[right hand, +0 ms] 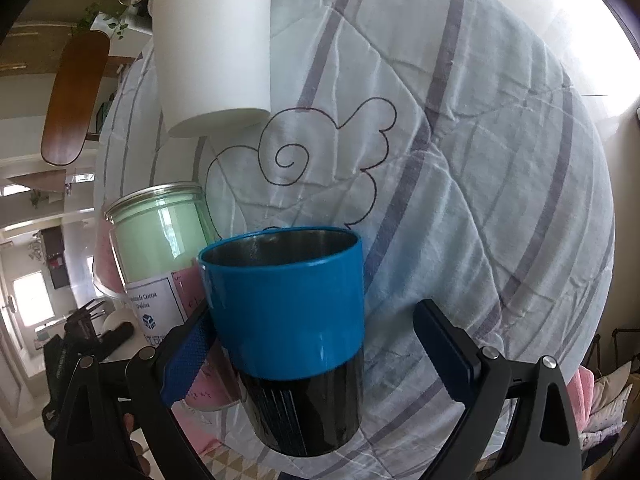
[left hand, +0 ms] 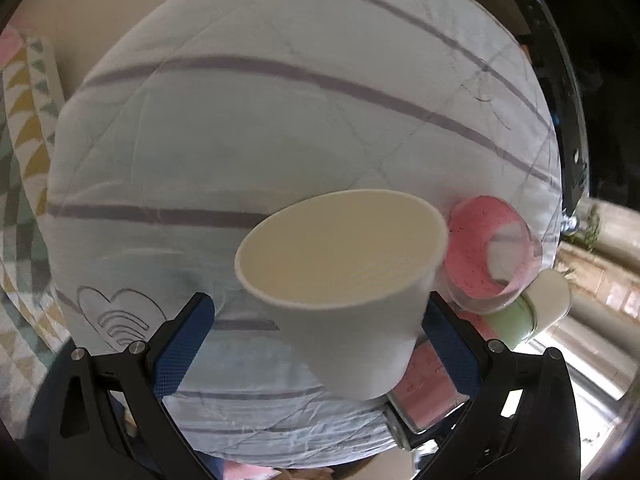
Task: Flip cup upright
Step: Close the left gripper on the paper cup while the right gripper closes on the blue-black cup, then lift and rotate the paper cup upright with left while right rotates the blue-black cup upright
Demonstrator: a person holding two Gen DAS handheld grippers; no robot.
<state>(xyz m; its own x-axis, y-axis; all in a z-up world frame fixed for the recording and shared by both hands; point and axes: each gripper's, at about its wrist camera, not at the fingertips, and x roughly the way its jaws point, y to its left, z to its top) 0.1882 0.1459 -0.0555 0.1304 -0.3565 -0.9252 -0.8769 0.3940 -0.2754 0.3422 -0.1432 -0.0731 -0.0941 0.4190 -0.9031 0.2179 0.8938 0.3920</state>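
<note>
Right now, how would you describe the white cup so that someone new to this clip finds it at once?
Start at the striped quilt that fills the view, then look between the open fingers of the left claw. The white cup sits there, mouth toward the camera with a cream inside. Unlike the pink jar and green jar beside it, it is opaque, plain and unlabelled.

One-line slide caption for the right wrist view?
Open right gripper around a blue cup, white paper cup and green jar behind on striped quilt.
</note>
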